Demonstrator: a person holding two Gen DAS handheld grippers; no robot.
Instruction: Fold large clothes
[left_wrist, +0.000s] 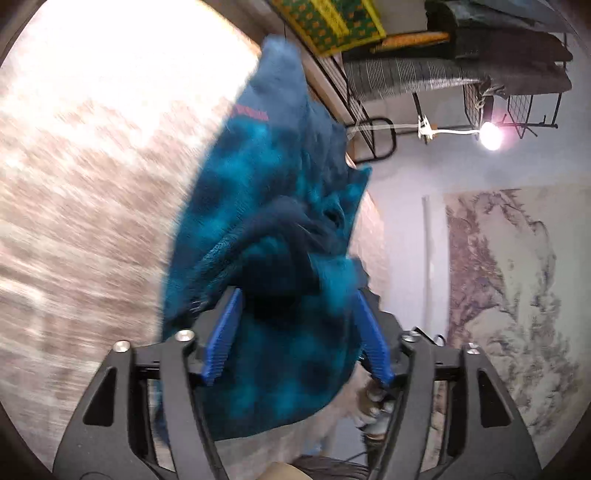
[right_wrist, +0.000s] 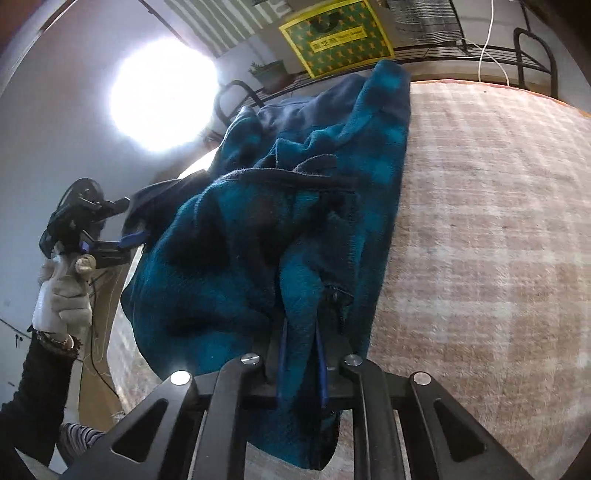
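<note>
The left hand-held gripper (left_wrist: 295, 332) has its blue pads spread wide, and a thick bunch of the blue checked fleece garment (left_wrist: 280, 229) sits between them; whether the pads press on it I cannot tell. A gloved hand (right_wrist: 64, 295) carries this gripper, seen left of the garment. The garment hangs in the air above the beige checked bed cover (right_wrist: 498, 240), its far end touching the cover. The right hand-held gripper (right_wrist: 301, 354) is clenched on a fold of the garment. Behind the garment stands a green and yellow box (right_wrist: 334, 35).
</note>
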